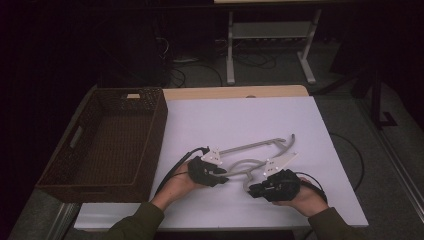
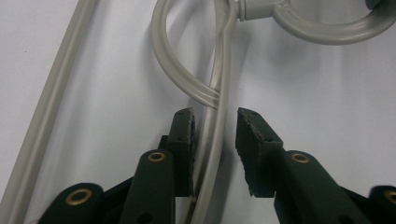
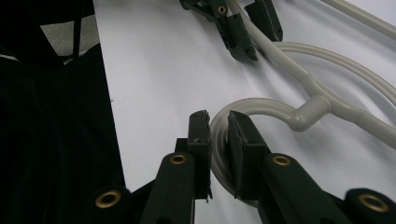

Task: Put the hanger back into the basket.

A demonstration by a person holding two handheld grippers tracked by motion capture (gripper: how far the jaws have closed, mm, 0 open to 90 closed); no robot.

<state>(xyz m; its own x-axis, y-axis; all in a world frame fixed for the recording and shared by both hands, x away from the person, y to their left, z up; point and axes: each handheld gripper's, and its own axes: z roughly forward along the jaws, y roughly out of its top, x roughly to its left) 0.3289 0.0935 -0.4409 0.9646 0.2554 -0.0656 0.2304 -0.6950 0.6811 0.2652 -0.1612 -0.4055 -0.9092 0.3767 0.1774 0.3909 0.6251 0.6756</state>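
Observation:
A grey plastic hanger lies flat on the white table. My left gripper straddles one of its thin arms. In the left gripper view one pad rests against that arm, while a gap shows before the other pad, so the jaws are open around it. My right gripper sits at the hanger's curved hook. In the right gripper view both pads press on the hook. That view also shows the left gripper farther off, astride the arm.
A dark wicker basket with handle cut-outs stands on the table's left side, with nothing showing inside. Black cables trail from both grippers toward the front edge. Beyond the table are a white desk frame and floor cables.

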